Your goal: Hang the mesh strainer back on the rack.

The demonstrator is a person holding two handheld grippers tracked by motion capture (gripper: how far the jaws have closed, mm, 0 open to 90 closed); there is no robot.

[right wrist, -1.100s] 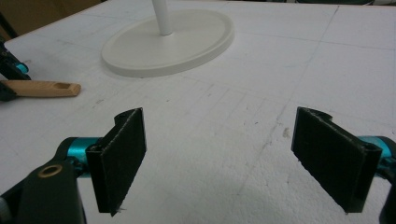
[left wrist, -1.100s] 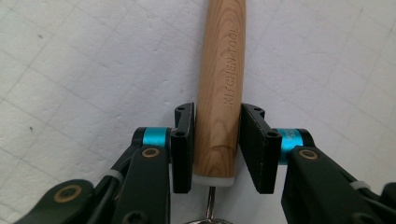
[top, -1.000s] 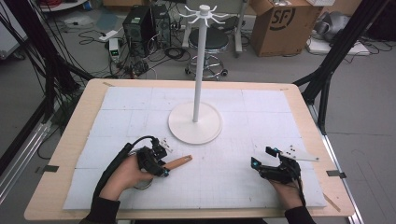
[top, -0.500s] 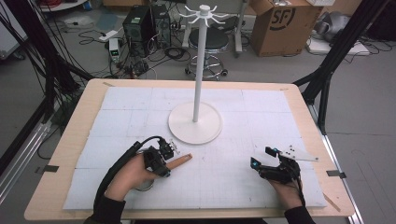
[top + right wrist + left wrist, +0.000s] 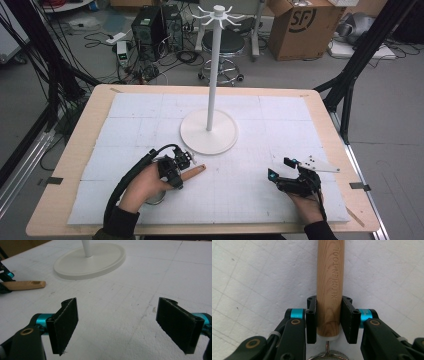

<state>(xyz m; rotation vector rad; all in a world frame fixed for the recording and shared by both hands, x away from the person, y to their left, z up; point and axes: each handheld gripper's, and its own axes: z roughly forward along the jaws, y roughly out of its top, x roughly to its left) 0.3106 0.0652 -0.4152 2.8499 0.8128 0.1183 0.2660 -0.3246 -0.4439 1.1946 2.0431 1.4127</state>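
My left tool (image 5: 179, 169) sits at the near left of the tabletop (image 5: 90, 120), its jaws closed around a wooden handle (image 5: 192, 173) that lies flat on the white foam mat (image 5: 280, 120). In the left gripper view the handle (image 5: 329, 277) runs straight up between the two black pads (image 5: 311, 320), which press on it from either side near its lower end; the words KITCHEN TOOL are stamped along the grain. A thin metal stem and the rim of a round metal mesh part (image 5: 328, 355) show just below the handle's white end cap, at the bottom edge of that view. In the high view the free end of the handle points right and slightly far, toward the round base of the white stand (image 5: 209, 131), near it but not touching.

My right tool (image 5: 285, 175) rests at the near right of the tabletop, well apart from the left one, with its jaws spread wide and nothing between them. The right gripper view looks along those open pads (image 5: 65, 322) across bare mat to the stand's base (image 5: 90, 262), with the handle's tip (image 5: 25, 285) lying at the left edge.

The stand's thin pole rises from the middle of the tabletop to a ring of hooks (image 5: 218, 14) at its top.
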